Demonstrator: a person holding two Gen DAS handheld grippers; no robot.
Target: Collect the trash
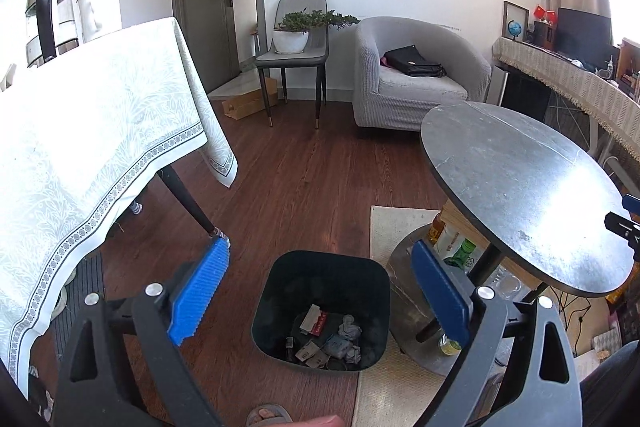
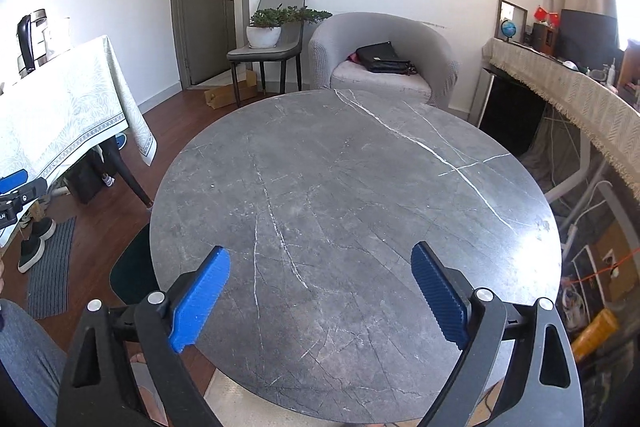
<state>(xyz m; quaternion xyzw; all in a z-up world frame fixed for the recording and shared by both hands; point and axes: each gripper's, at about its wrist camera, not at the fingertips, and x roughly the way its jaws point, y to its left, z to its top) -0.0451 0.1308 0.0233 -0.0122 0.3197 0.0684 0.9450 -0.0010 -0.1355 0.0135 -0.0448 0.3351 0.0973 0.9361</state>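
A black trash bin [image 1: 320, 275] stands on the wood floor beside the round table, with crumpled paper and wrappers [image 1: 328, 339] lying at its bottom. My left gripper [image 1: 320, 291] hangs above the bin, its blue pads spread wide and nothing between them. My right gripper [image 2: 320, 291] hovers over the round grey marble table [image 2: 360, 187], also open with nothing in its jaws. The tabletop under it is bare. A sliver of the bin [image 2: 132, 271] shows past the table's left edge. Part of the right gripper [image 1: 628, 223] pokes in at the right edge of the left wrist view.
A table with a pale patterned cloth [image 1: 80, 147] stands left, kettles [image 1: 52, 19] on it. Bottles [image 1: 456, 247] crowd the round table's base. A grey armchair [image 1: 416, 75] with a black bag, a chair [image 1: 296, 47] with a potted plant, and a sideboard [image 2: 580, 99] line the far side. My sandalled foot [image 1: 268, 415] is near the bin.
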